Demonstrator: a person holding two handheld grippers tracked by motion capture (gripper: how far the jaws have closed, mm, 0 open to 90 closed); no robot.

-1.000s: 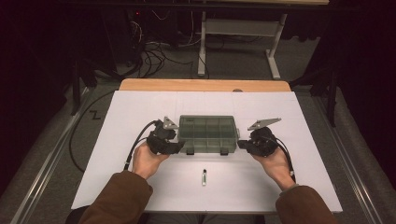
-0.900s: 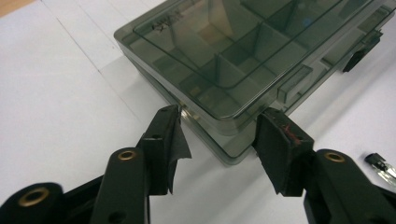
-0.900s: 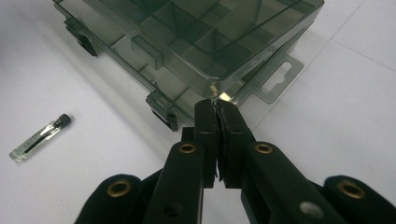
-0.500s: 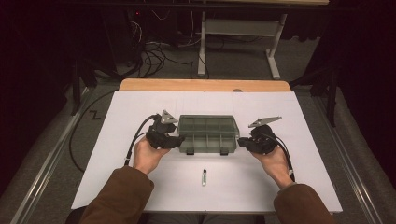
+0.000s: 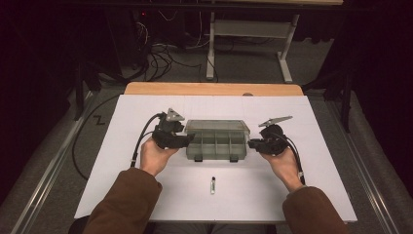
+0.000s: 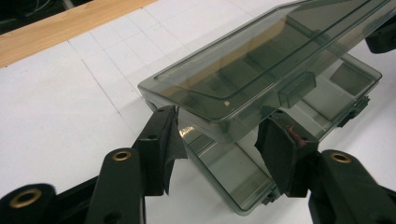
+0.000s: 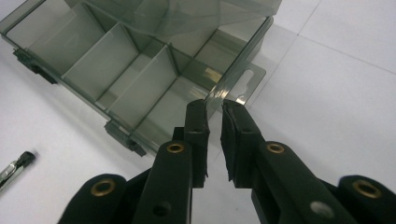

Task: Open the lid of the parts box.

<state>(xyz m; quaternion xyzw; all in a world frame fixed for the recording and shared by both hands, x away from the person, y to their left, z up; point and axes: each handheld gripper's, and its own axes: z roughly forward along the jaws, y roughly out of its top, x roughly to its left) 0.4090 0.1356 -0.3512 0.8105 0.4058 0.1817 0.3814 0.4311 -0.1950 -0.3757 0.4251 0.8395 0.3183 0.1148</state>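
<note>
Organizer box [image 5: 217, 140]: smoky clear plastic, middle of the white bench [image 5: 122, 161], lid [image 6: 261, 70] raised partway.
Left gripper [image 6: 219, 140]: fingers [image 6: 161, 140] apart, either side of the lid's corner.
Right gripper [image 7: 215, 121]: fingers [image 7: 196, 126] slightly apart, just opening around the box's end wall.
Small pen-like item [image 5: 213, 185]: near the front edge.

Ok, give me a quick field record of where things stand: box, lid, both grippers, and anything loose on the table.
box: smoky clear compartment box on the white table, compartments look empty
lid: lid raised partway above the base, near corner between the left jaws
left gripper: left gripper at the box's left end, jaws wide, pads not clearly pressing the lid
right gripper: right gripper at the right end wall, jaws just been opening, a narrow gap astride the wall's edge
loose item: small pen-like item on the table, nearer the person than the box
</note>
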